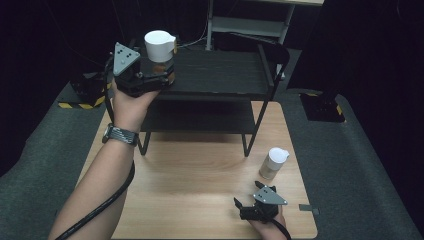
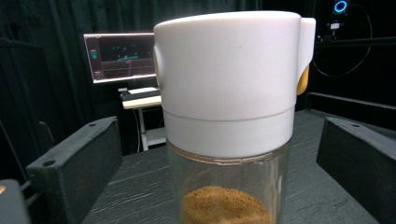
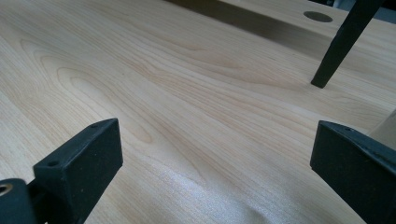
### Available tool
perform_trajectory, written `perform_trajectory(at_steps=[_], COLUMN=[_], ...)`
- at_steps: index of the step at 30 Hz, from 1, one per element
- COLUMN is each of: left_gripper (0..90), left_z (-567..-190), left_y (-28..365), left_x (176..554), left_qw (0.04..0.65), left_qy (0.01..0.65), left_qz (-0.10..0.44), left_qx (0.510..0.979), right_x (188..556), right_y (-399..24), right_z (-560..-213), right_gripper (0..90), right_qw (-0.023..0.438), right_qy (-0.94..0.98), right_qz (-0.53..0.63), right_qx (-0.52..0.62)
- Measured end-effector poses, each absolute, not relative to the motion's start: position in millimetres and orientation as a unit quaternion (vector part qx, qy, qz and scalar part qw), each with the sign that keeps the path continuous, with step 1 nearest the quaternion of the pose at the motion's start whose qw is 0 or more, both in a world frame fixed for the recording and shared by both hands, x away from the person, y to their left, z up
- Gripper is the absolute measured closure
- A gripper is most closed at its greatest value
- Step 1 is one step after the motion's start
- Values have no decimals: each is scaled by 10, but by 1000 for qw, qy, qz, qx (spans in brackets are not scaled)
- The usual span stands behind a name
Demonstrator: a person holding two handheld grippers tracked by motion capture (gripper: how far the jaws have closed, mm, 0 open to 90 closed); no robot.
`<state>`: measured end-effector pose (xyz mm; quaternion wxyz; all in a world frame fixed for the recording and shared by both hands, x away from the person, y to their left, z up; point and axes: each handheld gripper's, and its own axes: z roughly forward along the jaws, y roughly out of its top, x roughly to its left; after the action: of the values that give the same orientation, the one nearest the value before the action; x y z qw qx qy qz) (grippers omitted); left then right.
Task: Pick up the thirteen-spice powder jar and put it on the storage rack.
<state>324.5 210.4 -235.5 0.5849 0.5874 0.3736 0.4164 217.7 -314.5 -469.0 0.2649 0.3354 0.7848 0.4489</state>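
1. While my left gripper [image 1: 159, 75] sits at the top shelf of the black rack [image 1: 220, 75], its jaws stand wide open on either side of a jar [image 1: 160, 52]; gaps show on both sides, so nothing is gripped.
2. Jar: white cap, clear glass, brown powder at the bottom; it stands upright on the shelf's dark slatted surface, between the jaws.
3. My right gripper [image 1: 248, 199] rests low over the wooden desk [image 1: 200, 200] near its front right corner, jaws wide apart, holding nothing.
4. A second jar [image 1: 274, 163], same white cap, stands upright on the desk just beyond the right gripper, beside the rack's right leg.
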Motion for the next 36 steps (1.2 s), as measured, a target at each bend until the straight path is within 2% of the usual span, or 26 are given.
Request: perform_trajectory(at_steps=[7,23,36], left_gripper=[3,3,4], left_z=[-2333,-2464,-2580], left_y=[2088,2235,2314], left_x=[3219,3068,2796], left_qw=[573,585,594], left_qy=[395,379,357], left_qz=[416,411,412], left_qx=[585,588,592], right_x=[2179,2177,2176], right_y=[-3150,-3145,-3138], right_z=[-4690,-4690,-4685], right_gripper=[19,19,20], right_qw=[264,265,265], right_qy=[785,784,786], right_qz=[450,449,446], right_qx=[335,336,335])
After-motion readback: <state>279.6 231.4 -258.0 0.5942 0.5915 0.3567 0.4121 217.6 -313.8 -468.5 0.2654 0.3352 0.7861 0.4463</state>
